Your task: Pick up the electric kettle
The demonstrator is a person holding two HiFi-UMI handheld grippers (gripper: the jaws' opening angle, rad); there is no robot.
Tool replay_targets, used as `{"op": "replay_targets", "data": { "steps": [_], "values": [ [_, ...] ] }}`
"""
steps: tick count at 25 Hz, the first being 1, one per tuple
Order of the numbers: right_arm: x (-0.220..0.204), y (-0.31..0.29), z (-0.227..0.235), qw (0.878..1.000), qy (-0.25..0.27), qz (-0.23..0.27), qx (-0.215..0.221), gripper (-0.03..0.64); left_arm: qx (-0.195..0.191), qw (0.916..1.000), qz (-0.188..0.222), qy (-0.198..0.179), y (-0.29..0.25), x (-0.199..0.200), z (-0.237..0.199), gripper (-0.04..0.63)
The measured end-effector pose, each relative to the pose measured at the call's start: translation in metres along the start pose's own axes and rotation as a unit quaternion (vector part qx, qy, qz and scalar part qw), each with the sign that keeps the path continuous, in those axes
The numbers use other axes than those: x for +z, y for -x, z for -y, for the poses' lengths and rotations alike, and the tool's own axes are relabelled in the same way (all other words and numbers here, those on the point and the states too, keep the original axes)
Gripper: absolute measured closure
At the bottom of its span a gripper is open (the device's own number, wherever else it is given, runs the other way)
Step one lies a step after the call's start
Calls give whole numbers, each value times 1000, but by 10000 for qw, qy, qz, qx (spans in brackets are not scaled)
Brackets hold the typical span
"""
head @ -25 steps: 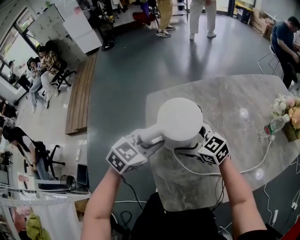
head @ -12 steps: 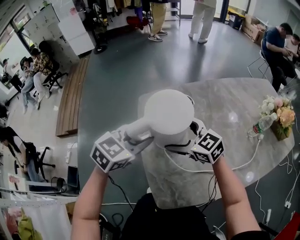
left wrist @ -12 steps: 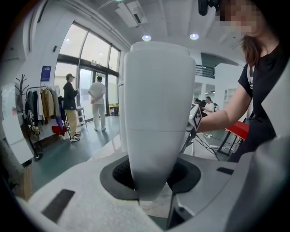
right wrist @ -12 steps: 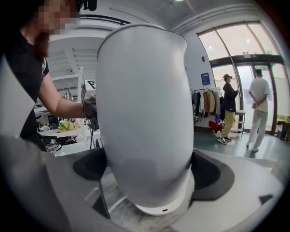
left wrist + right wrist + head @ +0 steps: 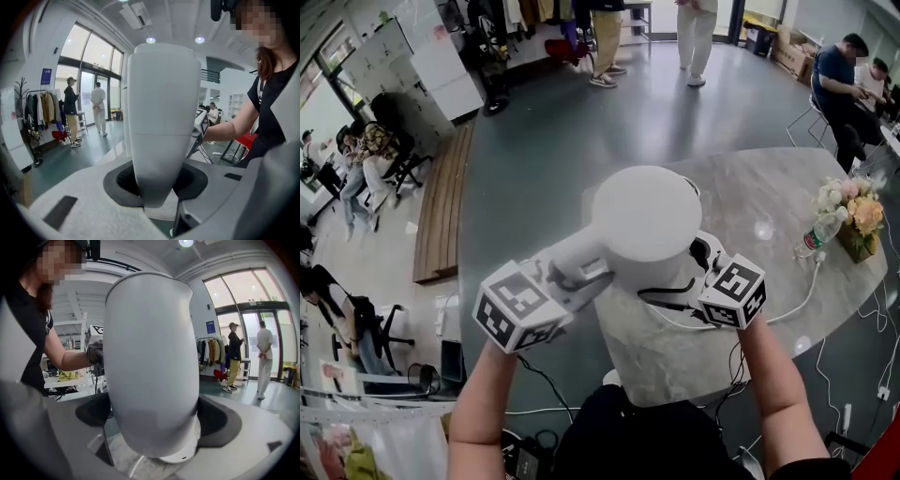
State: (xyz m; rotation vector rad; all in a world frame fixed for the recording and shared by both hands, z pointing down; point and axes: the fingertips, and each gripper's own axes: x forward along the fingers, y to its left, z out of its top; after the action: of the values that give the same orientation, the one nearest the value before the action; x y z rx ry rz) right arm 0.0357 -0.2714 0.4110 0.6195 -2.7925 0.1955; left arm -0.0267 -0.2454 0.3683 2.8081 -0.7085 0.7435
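The white electric kettle [image 5: 647, 214] is held above the grey marble table [image 5: 766, 192] between both grippers. My left gripper [image 5: 569, 275] is shut on its white handle [image 5: 161, 122], which stands upright between the jaws in the left gripper view. On the kettle's right side, my right gripper [image 5: 699, 255] is shut on the rounded body [image 5: 150, 366], whose spout points up and away. A white round base [image 5: 182, 456] shows just below the kettle's bottom in the right gripper view. From the head view the kettle's lid hides whatever is under it.
A white cable [image 5: 799, 302] runs across the table to the right. A water bottle [image 5: 821, 232] and a vase of flowers [image 5: 861, 217] stand near the table's right edge. People stand and sit on the floor beyond; one is seated at the far right.
Both grippers have risen with the kettle between them; in the head view it looks larger and closer. The grips have not changed.
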Motion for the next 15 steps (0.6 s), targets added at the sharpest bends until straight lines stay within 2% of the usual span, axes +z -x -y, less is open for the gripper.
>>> {"op": "replay_targets", "data": {
  "steps": [5,10,15],
  "values": [
    [12,5,-23,9999,19,16,-103,84,-52,9999,5,-103,23,4,13,462],
    [20,14,-49,9998,-50,88,-162,84,-172,9998,25,42,42,2,30,462],
    [27,21,-72,9996,-22,105,-250,84,-257,9996,66,-53,59,4,47,462]
  ]
}}
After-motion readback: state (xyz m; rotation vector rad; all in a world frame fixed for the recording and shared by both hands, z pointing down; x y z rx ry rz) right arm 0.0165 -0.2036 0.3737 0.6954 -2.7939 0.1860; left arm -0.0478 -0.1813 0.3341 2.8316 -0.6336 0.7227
